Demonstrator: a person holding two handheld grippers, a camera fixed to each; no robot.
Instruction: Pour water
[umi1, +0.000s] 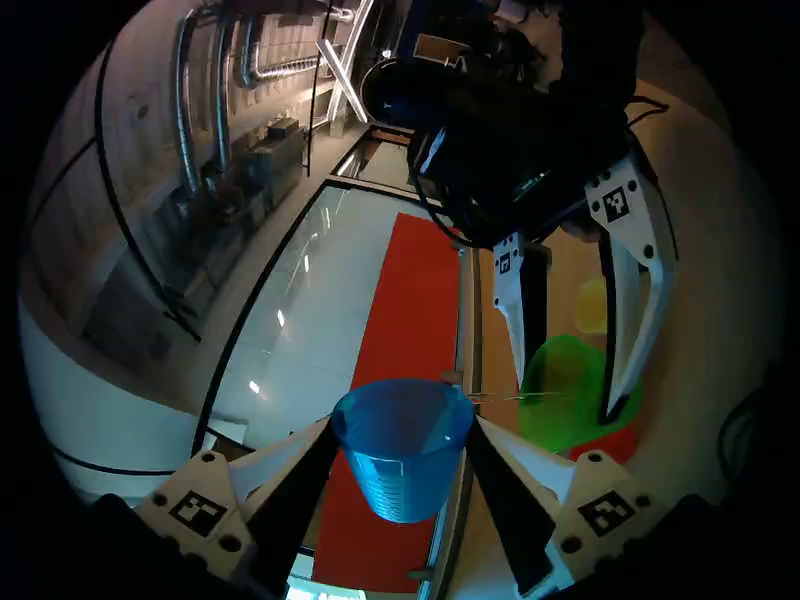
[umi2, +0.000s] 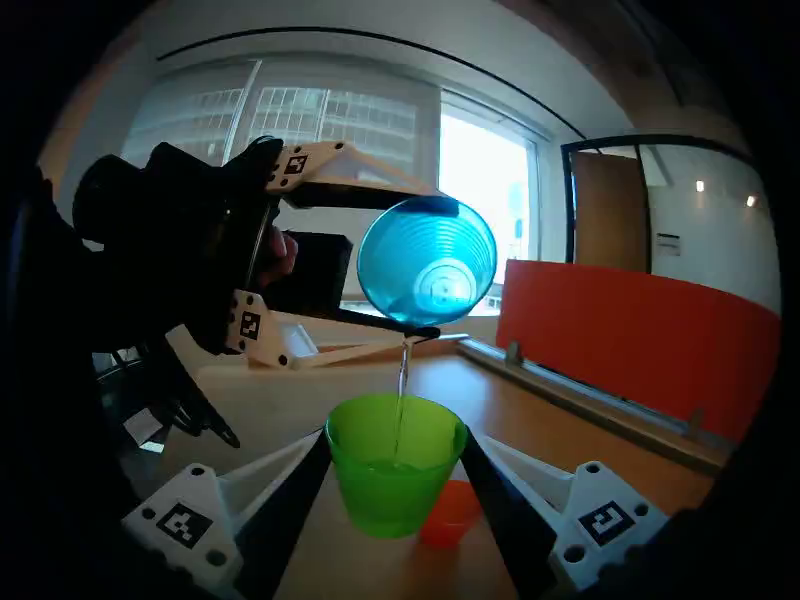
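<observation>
In the left gripper view, my left gripper (umi1: 403, 432) is shut on a translucent blue cup (umi1: 403, 470), and the whole scene appears tipped sideways. The right gripper view shows that blue cup (umi2: 428, 260) tilted mouth-forward in the left gripper (umi2: 433, 263), above a green cup (umi2: 395, 470). A thin stream of water (umi2: 402, 385) runs from the blue cup's rim into the green cup, which has some water in it. My right gripper (umi2: 395, 440) is shut on the green cup, just above the wooden table (umi2: 560, 415). From the left gripper view, the right gripper (umi1: 565, 400) holds the green cup (umi1: 562, 385).
A small orange cup (umi2: 452, 512) stands on the table just behind the green one. A red partition (umi2: 640, 335) with a metal rail runs along the table's far right edge. A yellow object (umi1: 591, 305) lies beyond the green cup. Windows fill the background, and a hand (umi2: 280, 255) holds the left gripper.
</observation>
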